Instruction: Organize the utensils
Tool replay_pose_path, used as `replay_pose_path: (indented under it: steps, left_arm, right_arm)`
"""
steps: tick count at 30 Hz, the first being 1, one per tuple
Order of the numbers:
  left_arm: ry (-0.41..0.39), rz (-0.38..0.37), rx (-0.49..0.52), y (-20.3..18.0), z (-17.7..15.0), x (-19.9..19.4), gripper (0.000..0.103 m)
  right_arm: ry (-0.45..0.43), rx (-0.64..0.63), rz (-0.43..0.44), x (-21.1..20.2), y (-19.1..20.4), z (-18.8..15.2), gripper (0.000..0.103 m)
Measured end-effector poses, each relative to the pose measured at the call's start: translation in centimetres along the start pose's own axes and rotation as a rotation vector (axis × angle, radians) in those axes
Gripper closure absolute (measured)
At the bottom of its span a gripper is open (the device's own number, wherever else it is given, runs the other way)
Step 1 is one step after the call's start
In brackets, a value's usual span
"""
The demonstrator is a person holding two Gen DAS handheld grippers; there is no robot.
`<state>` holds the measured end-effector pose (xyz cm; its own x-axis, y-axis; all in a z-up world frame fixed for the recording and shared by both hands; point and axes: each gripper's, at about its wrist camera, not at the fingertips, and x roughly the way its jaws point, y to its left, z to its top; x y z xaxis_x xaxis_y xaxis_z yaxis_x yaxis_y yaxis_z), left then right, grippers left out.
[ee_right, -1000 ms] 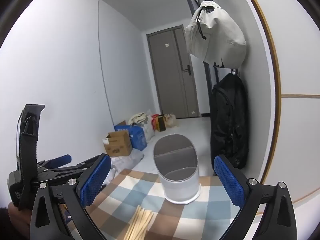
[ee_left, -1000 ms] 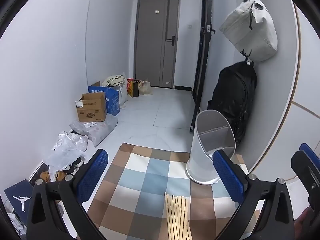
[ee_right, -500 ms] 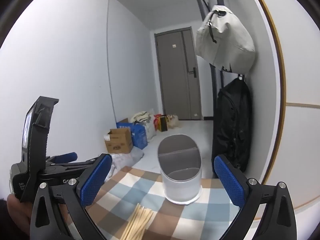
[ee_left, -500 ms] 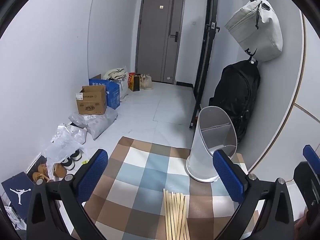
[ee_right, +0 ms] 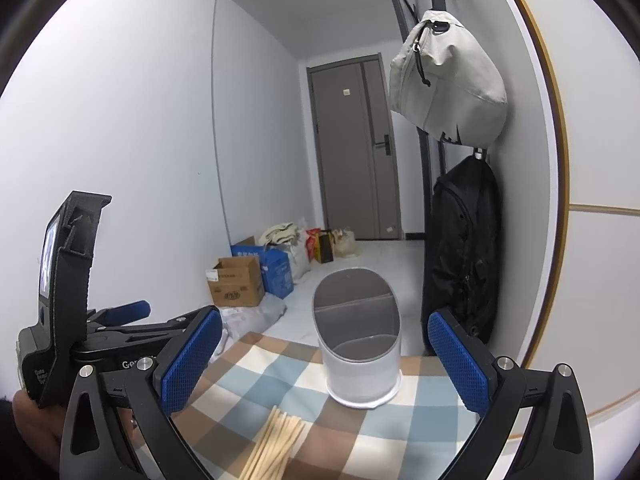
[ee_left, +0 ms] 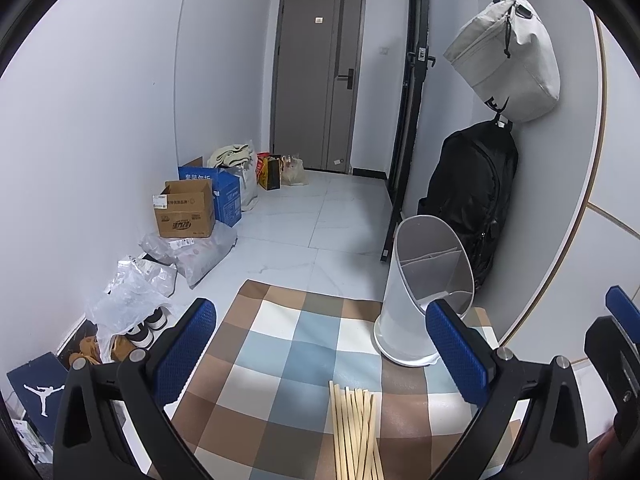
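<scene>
Pale wooden chopsticks [ee_left: 356,432], a loose bundle lying flat on the brown, blue and white checked cloth [ee_left: 280,360], tips fanned slightly; near ends run out of frame in both views. Just beyond them, apart from the bundle and toward the right wall, stands the white oval plastic utensil holder [ee_left: 424,300] — upright, slanted rim, a divider splitting it into a front and a back compartment. Both compartments look empty as far as the right wrist view shows.

Left gripper [ee_left: 320,356]: blue-padded jaws spread wide, nothing between them, held above the cloth with the chopsticks lying below the gap toward its right finger. Right gripper [ee_right: 324,364]: also wide apart and empty, aimed at the holder, the bundle low between its fingers. No contact with anything yet.

Step in hand, as judged: the approach before the first pick. Nothing is sorted — every stick is on the cloth.

Next move calls for: lowering one gripper over the bundle, closing across the shafts rather than along them, then lifting and tipping the sticks to vertical before dropping them into a compartment. Thin round sticks on soft cloth may roll or splay under the pads; a grip near the middle should limit drooping. The holder looks light and could tip if knocked, so the second gripper might steady it.
</scene>
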<state>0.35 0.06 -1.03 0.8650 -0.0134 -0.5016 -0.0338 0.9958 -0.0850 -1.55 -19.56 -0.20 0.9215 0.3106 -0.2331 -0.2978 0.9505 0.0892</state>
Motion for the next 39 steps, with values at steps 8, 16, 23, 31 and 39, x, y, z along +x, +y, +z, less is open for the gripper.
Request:
replay_pose_path:
  steps: [8, 16, 23, 31, 39]
  left_arm:
    - [0.011, -0.005, -0.009, 0.21, 0.21, 0.15, 0.001]
    - [-0.002, -0.009, 0.018, -0.24, 0.03, -0.11, 0.001]
    - [0.007, -0.01, 0.007, -0.11, 0.06, -0.07, 0.001]
    - [0.018, -0.015, 0.003, -0.1, -0.07, 0.1, 0.001]
    - [0.026, -0.014, -0.002, 0.4, 0.06, 0.12, 0.001]
  right_arm:
    - [0.007, 0.004, -0.001, 0.08, -0.04, -0.12, 0.0]
    - [0.009, 0.012, -0.003, 0.17, -0.05, -0.11, 0.0]
    - [0.013, 0.015, -0.008, 0.3, -0.05, -0.16, 0.0]
    - [0.019, 0.025, -0.007, 0.45, -0.18, -0.3, 0.0]
    - [0.034, 0.036, -0.016, 0.76, -0.38, -0.31, 0.0]
